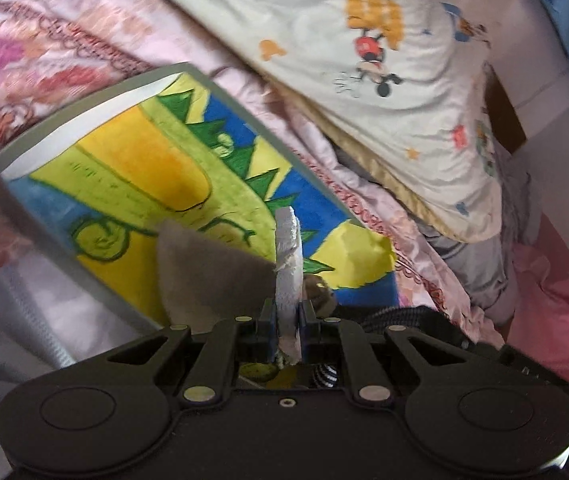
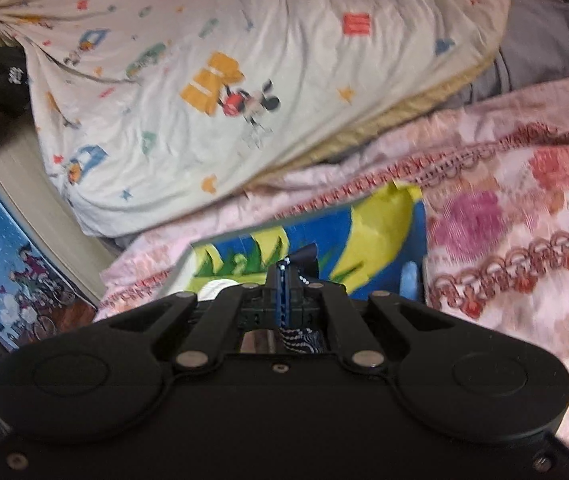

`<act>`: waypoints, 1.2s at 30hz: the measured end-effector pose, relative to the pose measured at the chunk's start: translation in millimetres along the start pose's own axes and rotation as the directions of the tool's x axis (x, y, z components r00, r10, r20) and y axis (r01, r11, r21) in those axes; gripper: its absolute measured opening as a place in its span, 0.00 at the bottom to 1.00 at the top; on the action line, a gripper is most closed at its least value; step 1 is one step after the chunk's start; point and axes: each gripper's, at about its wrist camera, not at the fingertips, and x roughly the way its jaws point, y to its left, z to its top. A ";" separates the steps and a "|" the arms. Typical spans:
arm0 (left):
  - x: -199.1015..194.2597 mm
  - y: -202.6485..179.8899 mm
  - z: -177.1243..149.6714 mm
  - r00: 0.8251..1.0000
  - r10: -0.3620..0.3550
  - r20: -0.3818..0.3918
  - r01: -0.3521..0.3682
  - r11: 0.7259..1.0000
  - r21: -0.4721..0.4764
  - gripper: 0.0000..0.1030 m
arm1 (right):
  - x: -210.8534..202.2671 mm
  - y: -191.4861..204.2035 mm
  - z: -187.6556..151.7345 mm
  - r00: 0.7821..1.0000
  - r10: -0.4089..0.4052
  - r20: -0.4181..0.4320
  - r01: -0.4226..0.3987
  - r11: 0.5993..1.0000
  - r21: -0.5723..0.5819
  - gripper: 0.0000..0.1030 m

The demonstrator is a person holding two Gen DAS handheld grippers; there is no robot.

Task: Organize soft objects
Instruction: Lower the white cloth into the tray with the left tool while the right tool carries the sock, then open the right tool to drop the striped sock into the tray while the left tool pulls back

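Ahead of both finger pairs a painted board (image 1: pixel 156 184) blocks the low path. Beyond it a cartoon pillow (image 2: pixel 244 92) leans on the floral quilt (image 2: pixel 524 220) (no gap between). Left of right fingers: blue box (image 2: pixel 0 248).
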 end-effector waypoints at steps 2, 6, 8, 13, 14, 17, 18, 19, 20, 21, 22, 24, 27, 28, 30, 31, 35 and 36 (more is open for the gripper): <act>-0.5 0.7 1.6 1.000 0.014 -0.005 -0.014 1.000 -0.012 0.14 | 4.1 -2.4 -2.3 1.000 -0.015 -0.026 0.015 1.000 0.009 0.01; -3.5 -3.6 0.9 0.998 0.066 -0.012 -0.065 0.998 0.024 0.19 | 10.5 -4.5 -6.6 0.998 -0.046 -0.041 0.046 0.999 -0.002 0.04; -6.1 -5.6 0.7 0.996 0.087 -0.010 -0.086 0.996 0.033 0.24 | 10.1 -3.7 -7.2 0.998 -0.052 -0.041 0.051 0.999 -0.009 0.10; -18.5 -13.3 -1.1 0.991 0.137 0.014 -0.137 0.987 0.079 0.44 | 0.4 2.9 -3.0 0.996 -0.078 -0.033 0.077 0.997 -0.022 0.30; -21.6 -15.2 -2.1 0.989 0.145 0.022 -0.147 0.985 0.090 0.50 | -3.2 2.6 -1.7 0.997 -0.076 -0.032 0.075 0.997 -0.018 0.32; -34.6 -22.8 -6.7 0.984 0.169 0.059 -0.175 0.977 0.126 0.59 | -13.0 2.1 1.9 0.997 -0.077 -0.026 0.077 0.997 -0.013 0.40; -38.8 -25.7 -8.7 0.982 0.177 0.073 -0.185 0.973 0.138 0.61 | -16.1 2.6 2.7 0.996 -0.080 -0.023 0.080 0.997 -0.014 0.44; -44.6 -28.3 -11.6 0.979 0.184 0.092 -0.196 0.969 0.148 0.67 | -20.2 3.4 3.8 0.996 -0.083 -0.020 0.083 0.996 -0.017 0.46; -50.9 -31.2 -14.6 0.976 0.187 0.112 -0.203 0.967 0.156 0.70 | -24.7 4.6 4.8 0.996 -0.086 -0.015 0.085 0.996 -0.021 0.47; -57.8 -34.2 -17.7 0.973 0.187 0.133 -0.208 0.965 0.162 0.71 | -29.8 6.4 5.9 0.996 -0.088 -0.011 0.087 0.996 -0.027 0.49; -64.8 -37.1 -20.5 0.971 0.185 0.152 -0.210 0.963 0.166 0.73 | -35.4 8.5 7.0 0.996 -0.089 -0.003 0.089 0.995 -0.033 0.54; -77.8 -42.3 -24.2 0.966 0.181 0.185 -0.214 0.961 0.176 0.79 | -47.0 13.9 9.3 0.996 -0.093 0.016 0.094 0.994 -0.047 0.61; -100.3 -50.4 -28.9 0.954 0.170 0.246 -0.217 0.959 0.181 0.84 | -66.5 25.8 13.7 0.994 -0.095 0.044 0.099 0.991 -0.086 0.72; -107.3 -53.4 -29.9 0.951 0.165 0.263 -0.217 0.959 0.180 0.86 | -72.5 30.5 14.7 0.994 -0.099 0.055 0.104 0.989 -0.102 0.77; -123.1 -59.2 -32.7 0.941 0.158 0.300 -0.218 0.959 0.179 0.90 | -87.9 41.0 15.5 0.990 -0.110 0.086 0.122 0.982 -0.145 0.81; -131.3 -62.8 -34.7 0.935 0.155 0.318 -0.220 0.959 0.180 0.92 | -94.6 44.2 15.8 0.989 -0.110 0.098 0.125 0.980 -0.156 0.87; -162.8 -76.0 -44.7 0.915 0.141 0.378 -0.231 0.951 0.204 0.97 | -125.7 54.1 13.7 0.985 -0.100 0.139 0.125 0.976 -0.180 0.93; -171.5 -79.5 -48.8 0.905 0.144 0.400 -0.242 0.948 0.206 0.98 | -133.4 55.5 12.5 0.984 -0.098 0.150 0.125 0.975 -0.182 0.98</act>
